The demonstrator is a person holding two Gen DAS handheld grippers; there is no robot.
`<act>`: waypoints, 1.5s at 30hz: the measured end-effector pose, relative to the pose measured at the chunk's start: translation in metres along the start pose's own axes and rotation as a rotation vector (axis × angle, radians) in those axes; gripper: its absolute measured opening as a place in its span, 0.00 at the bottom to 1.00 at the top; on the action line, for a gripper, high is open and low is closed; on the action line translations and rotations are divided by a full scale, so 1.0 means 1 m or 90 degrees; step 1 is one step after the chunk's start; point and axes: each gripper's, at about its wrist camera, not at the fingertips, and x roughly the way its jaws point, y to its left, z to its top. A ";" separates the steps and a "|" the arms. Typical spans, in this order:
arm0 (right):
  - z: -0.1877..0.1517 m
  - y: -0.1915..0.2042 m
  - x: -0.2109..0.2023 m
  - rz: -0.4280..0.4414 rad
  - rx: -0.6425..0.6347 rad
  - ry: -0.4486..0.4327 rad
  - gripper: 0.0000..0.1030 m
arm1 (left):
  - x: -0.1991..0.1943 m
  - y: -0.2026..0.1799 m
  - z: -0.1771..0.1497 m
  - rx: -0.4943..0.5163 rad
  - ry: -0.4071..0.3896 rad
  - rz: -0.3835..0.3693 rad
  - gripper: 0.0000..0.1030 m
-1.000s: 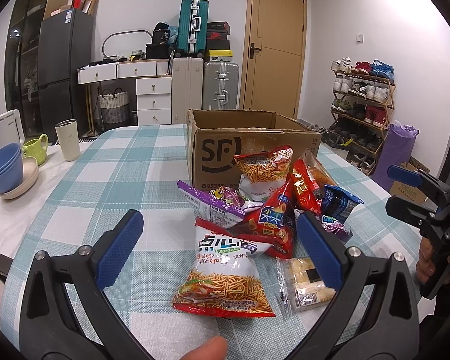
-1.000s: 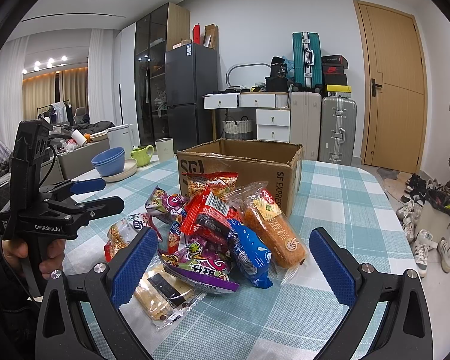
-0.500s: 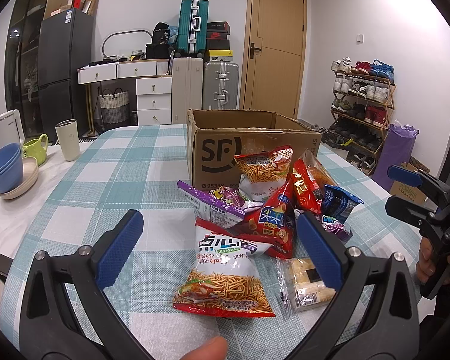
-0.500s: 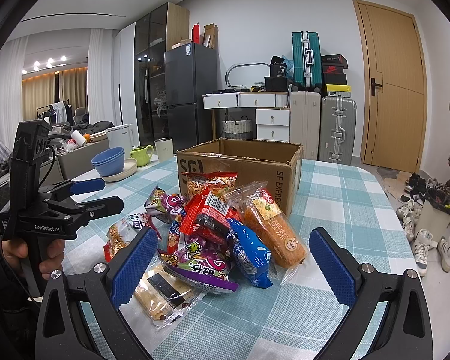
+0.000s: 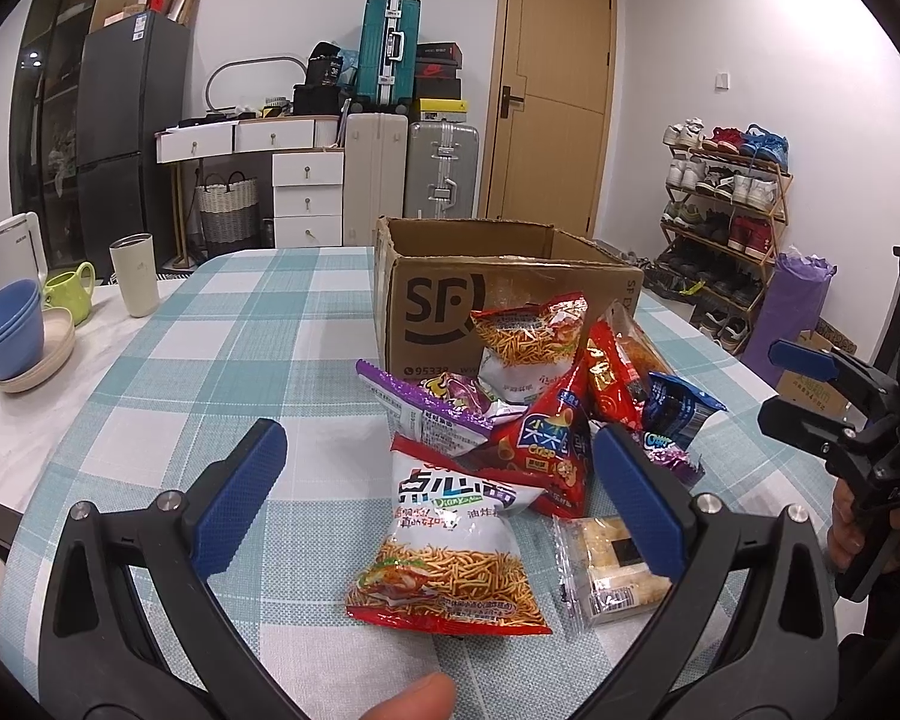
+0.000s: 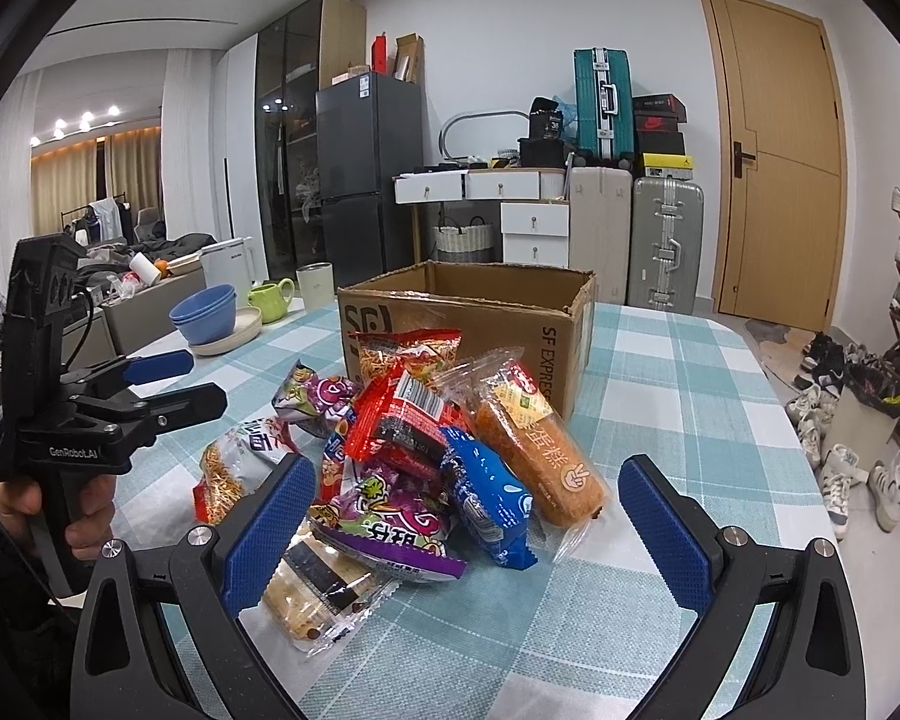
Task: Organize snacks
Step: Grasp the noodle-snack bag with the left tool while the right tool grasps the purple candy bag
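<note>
Presently no snack is gripped: left gripper and right gripper both stand with fingers apart, empty. Lower centre, the white-and-red noodle-snack bag fronts the pile; behind, the open brown cardboard box. Next move, by judgement: close on that bag.

Heap of bright snack packets against open cardboard box on table
</note>
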 end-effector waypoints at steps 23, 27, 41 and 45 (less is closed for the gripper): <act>-0.006 -0.001 0.024 0.091 0.077 0.149 1.00 | 0.035 0.010 -0.007 -0.007 0.143 0.008 0.99; -0.011 0.005 0.032 0.116 0.084 0.174 0.92 | 0.040 0.012 -0.010 -0.011 0.161 -0.001 0.99; -0.012 0.013 0.075 0.135 0.120 0.251 0.84 | 0.063 0.017 -0.019 -0.031 0.229 -0.038 0.75; -0.010 0.013 0.086 0.142 0.131 0.258 0.84 | 0.068 0.020 -0.020 -0.043 0.234 -0.064 0.66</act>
